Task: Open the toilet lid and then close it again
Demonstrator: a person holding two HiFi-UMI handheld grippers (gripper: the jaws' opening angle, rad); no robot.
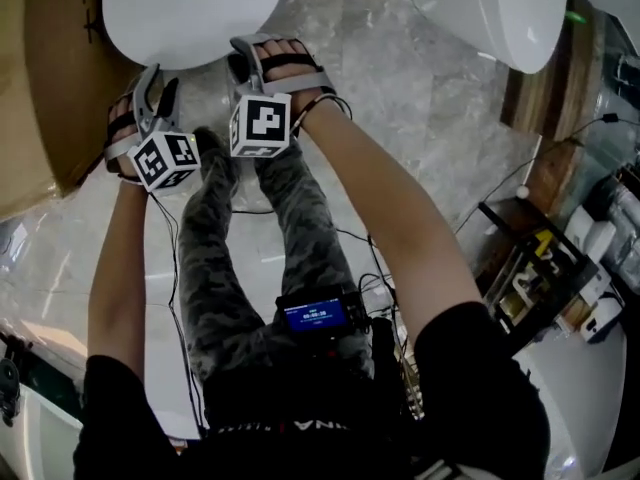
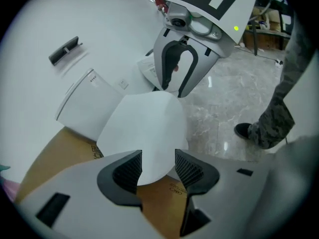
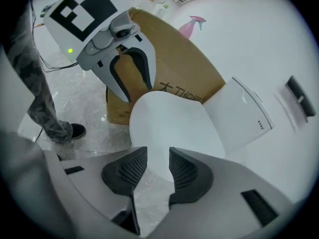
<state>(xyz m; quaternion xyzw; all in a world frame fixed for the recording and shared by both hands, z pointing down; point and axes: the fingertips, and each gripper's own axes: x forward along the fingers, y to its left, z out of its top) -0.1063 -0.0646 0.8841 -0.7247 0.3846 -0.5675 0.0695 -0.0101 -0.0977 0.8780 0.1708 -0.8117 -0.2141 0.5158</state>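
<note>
Marble floor (image 1: 420, 108), pale and veined; white wall behind the fixture.

Item 1, toilet lid (image 3: 169, 128): white and oval. It lies down over the bowl as far as the views show, with its front edge just ahead of both sets of jaws. The rear housing (image 3: 244, 113) stands further beyond them.

Item 2, left gripper (image 2: 158, 159): jaws spread. The lid's front tip shows in the gap, and the pads do not press on it.

Item 3, right gripper (image 3: 158, 158): jaws apart by a narrower gap, with the lid's rim in line ahead and nothing pinched.

Item 4, cardboard box (image 3: 189, 73): beyond the jaws, beside the lid.

Status, as judged — the lid is not upright and neither gripper holds it. Whether the opening has yet to start or the closing is already done cannot be told. If the former, both steps remain.
</note>
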